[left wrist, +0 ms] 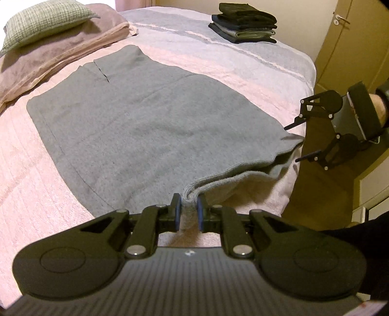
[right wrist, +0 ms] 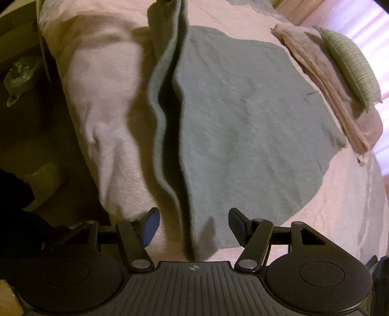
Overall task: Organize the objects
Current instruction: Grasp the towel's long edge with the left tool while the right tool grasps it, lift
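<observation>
A grey towel (left wrist: pixel 145 116) lies folded and spread flat on the pink bedspread (left wrist: pixel 36 189). My left gripper (left wrist: pixel 189 211) is shut on the towel's near corner, where the layers bunch between the blue pads. My right gripper (left wrist: pixel 293 141) hovers open just off the towel's right corner at the bed's edge, held by a hand. In the right wrist view the grey towel (right wrist: pixel 243 121) stretches ahead with its doubled edge (right wrist: pixel 170 121) running toward the camera, and the right gripper (right wrist: pixel 193 224) stands open astride that edge, touching nothing.
A stack of dark folded clothes (left wrist: pixel 243 23) sits at the far side of the bed. A green pillow (left wrist: pixel 46 20) rests on folded pinkish-brown blankets (left wrist: pixel 48 60) at the head. A yellowish cupboard door (left wrist: pixel 350 43) stands right of the bed. Floor clutter (right wrist: pixel 22 73) lies beside it.
</observation>
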`<state>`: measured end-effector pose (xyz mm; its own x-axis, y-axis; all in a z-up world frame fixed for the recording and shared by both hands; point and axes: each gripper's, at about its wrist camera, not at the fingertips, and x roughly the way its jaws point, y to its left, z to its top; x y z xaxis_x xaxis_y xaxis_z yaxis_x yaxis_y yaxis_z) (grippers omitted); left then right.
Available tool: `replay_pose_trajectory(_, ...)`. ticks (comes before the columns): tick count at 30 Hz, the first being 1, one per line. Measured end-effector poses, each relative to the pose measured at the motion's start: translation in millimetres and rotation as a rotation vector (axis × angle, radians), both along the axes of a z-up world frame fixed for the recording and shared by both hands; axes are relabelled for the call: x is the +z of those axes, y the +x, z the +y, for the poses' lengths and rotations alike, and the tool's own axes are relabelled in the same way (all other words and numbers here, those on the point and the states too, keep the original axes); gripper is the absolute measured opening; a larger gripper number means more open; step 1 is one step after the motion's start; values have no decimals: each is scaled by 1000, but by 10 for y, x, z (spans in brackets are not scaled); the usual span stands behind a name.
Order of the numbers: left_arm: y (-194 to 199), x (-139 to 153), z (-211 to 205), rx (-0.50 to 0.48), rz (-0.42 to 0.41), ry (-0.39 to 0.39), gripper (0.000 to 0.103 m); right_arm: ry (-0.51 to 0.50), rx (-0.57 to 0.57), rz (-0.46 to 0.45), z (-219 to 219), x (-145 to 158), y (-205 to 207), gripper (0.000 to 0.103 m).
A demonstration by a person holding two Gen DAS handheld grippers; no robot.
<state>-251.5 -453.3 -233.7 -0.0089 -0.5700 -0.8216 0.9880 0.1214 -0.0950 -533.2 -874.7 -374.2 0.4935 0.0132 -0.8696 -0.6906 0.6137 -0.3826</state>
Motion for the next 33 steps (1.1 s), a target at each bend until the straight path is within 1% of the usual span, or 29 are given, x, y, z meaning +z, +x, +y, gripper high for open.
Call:
replay_pose_trajectory(1,13,11,13,8,9,1,11,-9,9,-11,-23,-18,-6,59)
replay_pose_trajectory(3,20,3,23,17,15,2,11,-16,26,-24,-64,-49,-16,55)
replay_pose_trajectory(5,51,3,11,20,24,6,11,-39,44,-32,-77,-85,-26,38)
replay_pose_trajectory(6,49,2,16,18,26,7,10,-46,54,-39,-77,-70,-26,34)
replay_pose_trajectory(7,31,8,33,13,25,8,10,-43,63,-47,-88,-44,-32,25)
replay_pose_trajectory(8,20,8,39,8,20,12,10,-35,63,-51,-103,-20,-27,10)
replay_pose_trajectory(9,4,11,48,2,15,13,10,-29,63,-53,-106,15,-22,5)
replay_pose_trajectory(14,-125,105,166,-38,-39,7,10,5,52,-33,-137,338,-13,4)
replay_pose_trajectory(18,-404,222,401,-99,-126,2,9,-2,67,-59,-70,644,-122,4)
replay_pose_trajectory(21,-601,321,564,-94,-164,-19,9,-11,80,-69,-17,831,-184,4)
replay_pose_trajectory(24,-762,427,692,-76,-187,-47,9,-23,96,-55,53,948,-304,4)
replay_pose_trajectory(27,-915,485,844,-65,-167,-66,9,-31,97,-25,110,1029,-522,4)
replay_pose_trajectory(30,-1112,525,1057,-60,-108,-62,9,-27,84,15,220,1154,-831,4)
replay_pose_trajectory(33,-1268,618,1255,-45,-44,-57,8,-14,63,62,349,1289,-1051,4)
